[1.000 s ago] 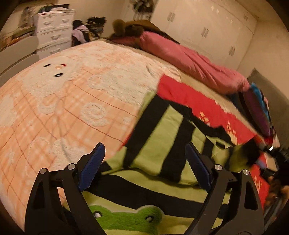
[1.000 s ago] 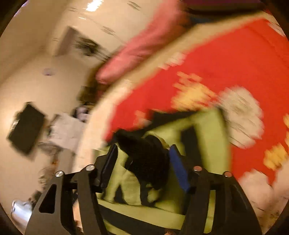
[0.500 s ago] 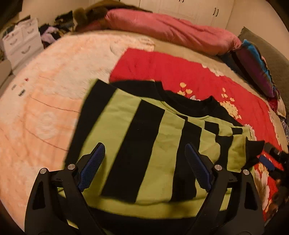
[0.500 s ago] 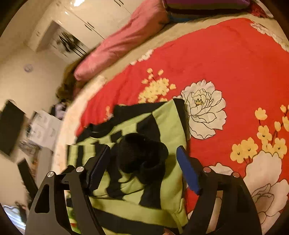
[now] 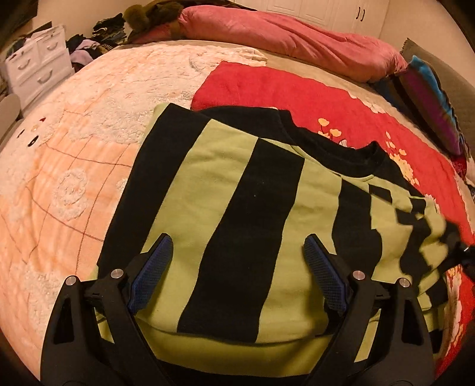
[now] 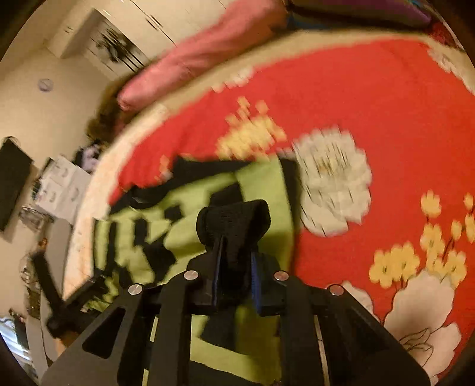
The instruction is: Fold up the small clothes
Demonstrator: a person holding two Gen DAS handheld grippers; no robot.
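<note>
A: What are the grippers working over?

B: A bed (image 5: 142, 71) with two blankets laid side by side. A fluffy peach blanket (image 5: 65, 166) with white patches lies out to the left of the left gripper (image 5: 237, 252). A red blanket (image 6: 371, 112) with white and yellow flowers spreads ahead and to the right of the right gripper (image 6: 236, 258).

A: And the room?

B: Beyond the blankets, one long pink pillow (image 5: 297, 38) runs along the far side of the bed. A striped cushion (image 5: 430, 98) sits far right of the left gripper. One white chest of drawers (image 5: 38, 62) stands far left, with a heap of clothes (image 5: 89, 44) beside it. White cupboard doors (image 5: 326, 12) line the back wall.

A: Where is the garment?

B: One sweater (image 5: 225, 207), green with black stripes, lies flat straight under and ahead of the left gripper, partly on the peach blanket, partly on the red one. Its black collar (image 5: 356, 157) is ahead and to the right.

A: What are the grippers doing?

B: The left one is spread wide above the sweater, with nothing pinched between its blue pads (image 5: 151, 273). The right one's jaws are closing, and the black sleeve cuff (image 6: 234, 222) is bunched between them, with the pads pressing on it. That view is blurred.

A: Counts?

B: Two grippers, two blankets, one sweater, one pillow, one cushion.
</note>
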